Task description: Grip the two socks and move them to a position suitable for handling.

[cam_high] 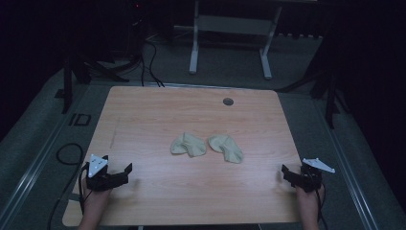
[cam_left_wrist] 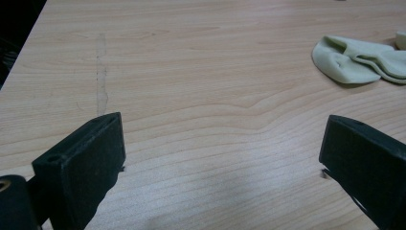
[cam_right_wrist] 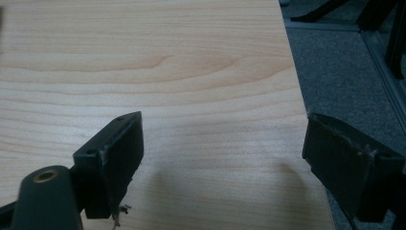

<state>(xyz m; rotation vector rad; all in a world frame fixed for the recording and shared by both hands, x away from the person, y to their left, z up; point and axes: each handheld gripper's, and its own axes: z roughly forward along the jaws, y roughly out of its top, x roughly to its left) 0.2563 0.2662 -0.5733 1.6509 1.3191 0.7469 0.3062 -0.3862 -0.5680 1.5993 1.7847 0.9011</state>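
Dim room, wooden table: two socks lie mid-table, seemingly awaiting pairing, while left gripper and right gripper rest wide-jawed, empty, at the near corners.

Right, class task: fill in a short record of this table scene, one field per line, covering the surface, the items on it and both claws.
Surface: light wood-grain table
Items: two pale cream fabric socks, left sock and right sock, lying crumpled side by side near the table's middle
Left claw: open, nothing between the jaws, low over the near left corner
Right claw: open, nothing between the jaws, at the near right edge
Contact: neither claw touches a sock
Other: small dark round spot near the far edge
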